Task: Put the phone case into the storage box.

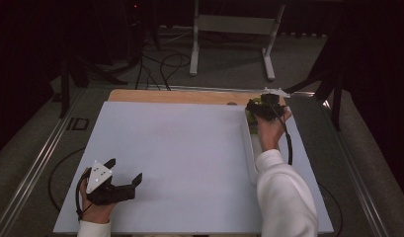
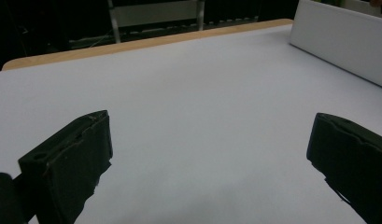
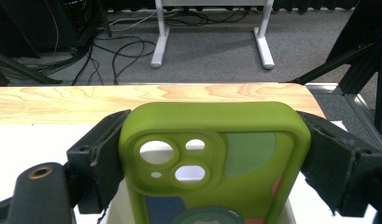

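Right gripper [image 3: 212, 154] clamps green phone case [image 3: 216, 163] (upright)

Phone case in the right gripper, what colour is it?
Lime green phone case, seen best in the right gripper view.

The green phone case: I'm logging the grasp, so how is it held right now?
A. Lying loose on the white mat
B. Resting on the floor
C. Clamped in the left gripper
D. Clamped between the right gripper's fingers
D: the right gripper view shows the green phone case pressed on both sides by the right gripper and its fingers; the left gripper is open over the white mat.
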The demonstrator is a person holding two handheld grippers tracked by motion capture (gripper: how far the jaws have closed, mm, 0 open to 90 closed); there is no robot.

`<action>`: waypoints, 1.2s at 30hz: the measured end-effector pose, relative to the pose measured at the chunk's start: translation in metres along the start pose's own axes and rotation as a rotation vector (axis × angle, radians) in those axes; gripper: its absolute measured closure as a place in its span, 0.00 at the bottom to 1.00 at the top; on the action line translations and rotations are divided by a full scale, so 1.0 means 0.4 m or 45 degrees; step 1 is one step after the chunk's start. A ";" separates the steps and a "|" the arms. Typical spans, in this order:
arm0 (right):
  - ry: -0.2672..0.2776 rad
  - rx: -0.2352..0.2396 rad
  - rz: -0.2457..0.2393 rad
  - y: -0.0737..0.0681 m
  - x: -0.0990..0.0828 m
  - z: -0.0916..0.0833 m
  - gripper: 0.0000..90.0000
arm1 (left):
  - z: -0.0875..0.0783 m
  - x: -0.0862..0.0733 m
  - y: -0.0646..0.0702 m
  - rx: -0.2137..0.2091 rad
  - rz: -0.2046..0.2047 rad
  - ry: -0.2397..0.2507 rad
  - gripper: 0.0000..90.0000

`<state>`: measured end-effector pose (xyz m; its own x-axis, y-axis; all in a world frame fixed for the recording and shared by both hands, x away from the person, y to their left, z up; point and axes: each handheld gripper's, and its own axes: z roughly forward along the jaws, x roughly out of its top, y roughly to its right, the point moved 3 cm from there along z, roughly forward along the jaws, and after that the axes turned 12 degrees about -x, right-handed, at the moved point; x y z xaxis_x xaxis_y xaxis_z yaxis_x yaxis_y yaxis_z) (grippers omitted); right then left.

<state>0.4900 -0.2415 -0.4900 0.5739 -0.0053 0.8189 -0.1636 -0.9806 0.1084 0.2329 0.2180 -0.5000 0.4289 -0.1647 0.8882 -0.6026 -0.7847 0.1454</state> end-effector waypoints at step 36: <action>0.014 0.062 -0.011 -0.004 0.006 0.011 0.08 | -0.005 -0.001 -0.003 0.003 -0.008 0.007 0.01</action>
<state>0.4950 -0.2409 -0.4907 0.5661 0.0049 0.8243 -0.1191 -0.9890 0.0878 0.2321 0.2202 -0.4998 0.4293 -0.1565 0.8895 -0.5982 -0.7871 0.1502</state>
